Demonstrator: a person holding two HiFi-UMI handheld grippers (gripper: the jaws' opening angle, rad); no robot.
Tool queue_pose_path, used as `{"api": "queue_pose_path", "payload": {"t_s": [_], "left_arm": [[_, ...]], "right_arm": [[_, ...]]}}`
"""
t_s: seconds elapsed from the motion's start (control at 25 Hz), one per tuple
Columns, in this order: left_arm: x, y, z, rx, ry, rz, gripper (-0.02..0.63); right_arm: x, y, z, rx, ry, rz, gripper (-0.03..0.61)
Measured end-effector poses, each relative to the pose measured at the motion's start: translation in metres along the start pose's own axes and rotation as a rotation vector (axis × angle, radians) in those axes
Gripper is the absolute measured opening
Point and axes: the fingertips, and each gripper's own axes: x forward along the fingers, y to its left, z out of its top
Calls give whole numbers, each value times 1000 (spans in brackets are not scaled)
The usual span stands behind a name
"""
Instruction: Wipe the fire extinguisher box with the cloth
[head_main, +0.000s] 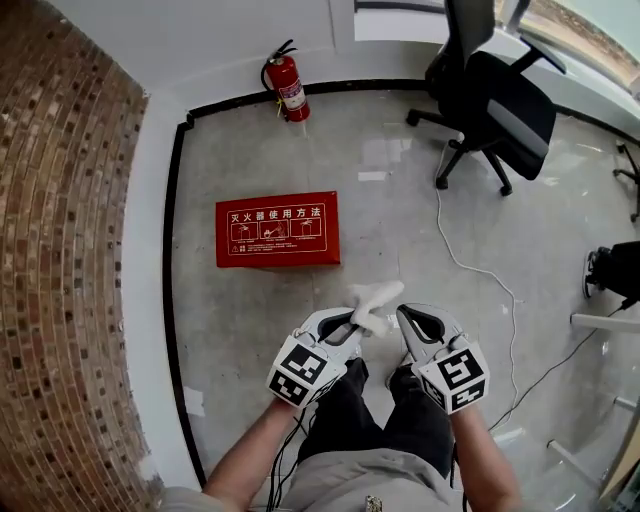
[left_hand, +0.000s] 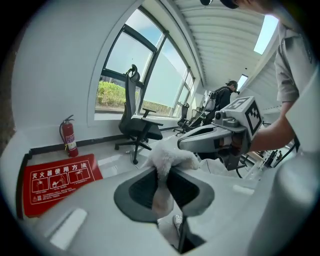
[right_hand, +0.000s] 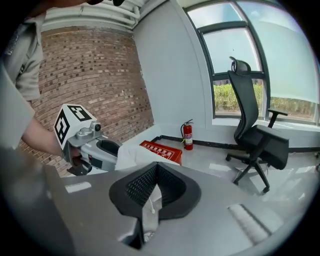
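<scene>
One red box (head_main: 277, 229) is seen lying flat on the floor (head_main: 400, 180), printed face up, its long axis running across the head view from left to right. It is set near the wall, with an extinguisher (head_main: 286, 86) standing further off behind it. The box lies ahead of both grippers and to their left, and well apart from them; nothing is touching it.

The cloth (head_main: 375, 298) is held up off the floor, to the right of the box and nearer the person. It is pinched between the jaws of the left gripper (head_main: 348, 324), with a white bunch sticking out past the tips. The right gripper (head_main: 410, 320) is carried just beside it, its jaws closed together, and nothing can be made out between them.

The left gripper is the nearer of the two to the box. Wiping is judged not yet begun: the cloth would have to be carried forward, leftward and down to reach the lid.
</scene>
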Motion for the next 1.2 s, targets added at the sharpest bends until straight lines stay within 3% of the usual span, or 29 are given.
{"api": "queue_pose_path", "payload": {"t_s": [0.2,0.72,1.2], "left_arm": [[-41,-2,40,-14,-29,9,61],[-108,-30,124,29,-167,94,61],[-138,-45,150,78,-223,128,61]], "right_arm": [[-24,18,65,34,-91,7,25],[-70,48,171,-122,-259,16,25],[-97,60,215,-178,-371,-21,23]]}}
